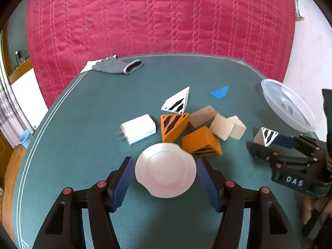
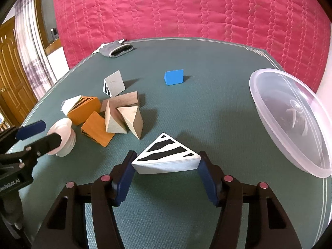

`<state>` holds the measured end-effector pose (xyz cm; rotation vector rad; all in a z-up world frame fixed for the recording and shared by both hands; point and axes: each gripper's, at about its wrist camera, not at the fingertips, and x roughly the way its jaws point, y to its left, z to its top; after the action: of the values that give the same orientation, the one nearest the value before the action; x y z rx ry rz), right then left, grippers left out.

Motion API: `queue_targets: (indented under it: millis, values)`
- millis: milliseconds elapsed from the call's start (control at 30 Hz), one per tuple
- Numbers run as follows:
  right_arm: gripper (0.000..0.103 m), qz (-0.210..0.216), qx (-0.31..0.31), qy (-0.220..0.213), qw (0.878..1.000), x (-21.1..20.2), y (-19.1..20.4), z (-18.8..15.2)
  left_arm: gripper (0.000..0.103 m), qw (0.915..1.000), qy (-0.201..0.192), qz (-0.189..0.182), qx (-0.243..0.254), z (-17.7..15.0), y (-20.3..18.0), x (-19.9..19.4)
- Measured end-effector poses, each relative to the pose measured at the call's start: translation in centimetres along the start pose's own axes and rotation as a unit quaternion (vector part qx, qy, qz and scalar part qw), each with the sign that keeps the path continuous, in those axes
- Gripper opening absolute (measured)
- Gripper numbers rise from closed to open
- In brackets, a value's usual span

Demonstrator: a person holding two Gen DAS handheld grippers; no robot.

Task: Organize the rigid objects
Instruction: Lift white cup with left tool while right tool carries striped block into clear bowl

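My right gripper (image 2: 166, 164) is shut on a white wedge block with black stripes (image 2: 166, 155); it also shows in the left wrist view (image 1: 267, 136). My left gripper (image 1: 165, 172) is open around a round white lid-like piece (image 1: 166, 169) that stands on the green table; its pads do not touch it. A cluster of orange (image 1: 200, 141), brown (image 1: 202, 116) and pale wooden wedges (image 1: 227, 127) lies just beyond. A second striped white wedge (image 1: 177, 101) and a blue block (image 2: 173, 77) lie farther back.
A clear plastic bowl (image 2: 290, 120) rests tilted at the table's right edge. A white phone charger (image 1: 138, 128) lies left of the blocks. A grey glove (image 1: 120, 66) lies at the far edge. A red quilt (image 1: 157, 16) hangs behind the table.
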<state>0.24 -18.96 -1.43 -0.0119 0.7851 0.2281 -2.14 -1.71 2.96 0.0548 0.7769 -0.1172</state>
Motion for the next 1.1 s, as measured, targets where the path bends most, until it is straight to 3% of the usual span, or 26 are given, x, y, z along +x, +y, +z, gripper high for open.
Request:
queue_targets:
  millis: [533, 667, 767, 1100]
  values:
    - [0.061, 0.001, 0.002, 0.000, 1.000, 0.0, -0.1, 0.0, 0.081, 0.9999, 0.011, -0.010, -0.003, -0.2, -0.3, 1.2]
    - [0.061, 0.000, 0.001, 0.000, 1.000, 0.0, -0.1, 0.0, 0.080, 0.9995, 0.031, 0.005, 0.005, -0.1, -0.6, 2.8]
    - [0.061, 0.000, 0.001, 0.000, 1.000, 0.0, -0.1, 0.0, 0.069, 0.9993, 0.038, 0.001, 0.000, -0.2, -0.3, 3.2]
    - [0.060, 0.007, 0.018, -0.019, 1.000, -0.8, -0.8, 0.2, 0.069, 0.9998, 0.021, -0.001, 0.003, 0.0, -0.6, 2.1]
